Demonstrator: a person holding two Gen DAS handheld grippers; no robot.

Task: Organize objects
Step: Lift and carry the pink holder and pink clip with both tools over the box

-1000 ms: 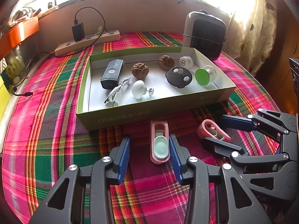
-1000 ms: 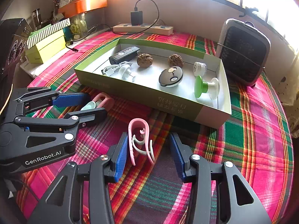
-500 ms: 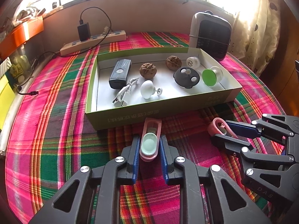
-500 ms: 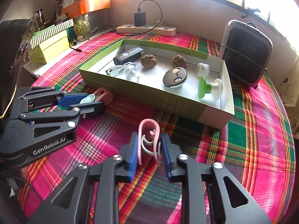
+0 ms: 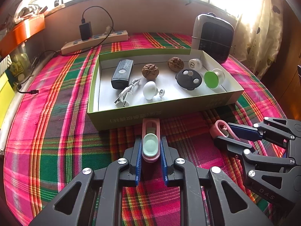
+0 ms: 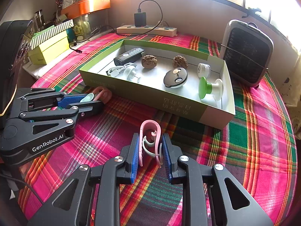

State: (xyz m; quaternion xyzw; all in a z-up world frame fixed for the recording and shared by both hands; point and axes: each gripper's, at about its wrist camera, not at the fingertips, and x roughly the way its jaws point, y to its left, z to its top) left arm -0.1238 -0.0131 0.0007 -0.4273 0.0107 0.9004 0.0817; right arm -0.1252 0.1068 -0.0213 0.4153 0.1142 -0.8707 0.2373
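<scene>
plaid cloth — each gripper clamps a pink clip — long axis toward box.

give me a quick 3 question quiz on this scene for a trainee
1. True or false: the left gripper is shut on a pink clip with a mint pad.
2. How many walnuts lie in the green box?
3. Which is in the box? A) power strip B) black remote C) heater

Key
1. True; its fingers press the clip's two sides.
2. Two: one walnut near the middle, the other walnut further right.
3. B, the black remote. The power strip and heater sit outside on the cloth.
</scene>
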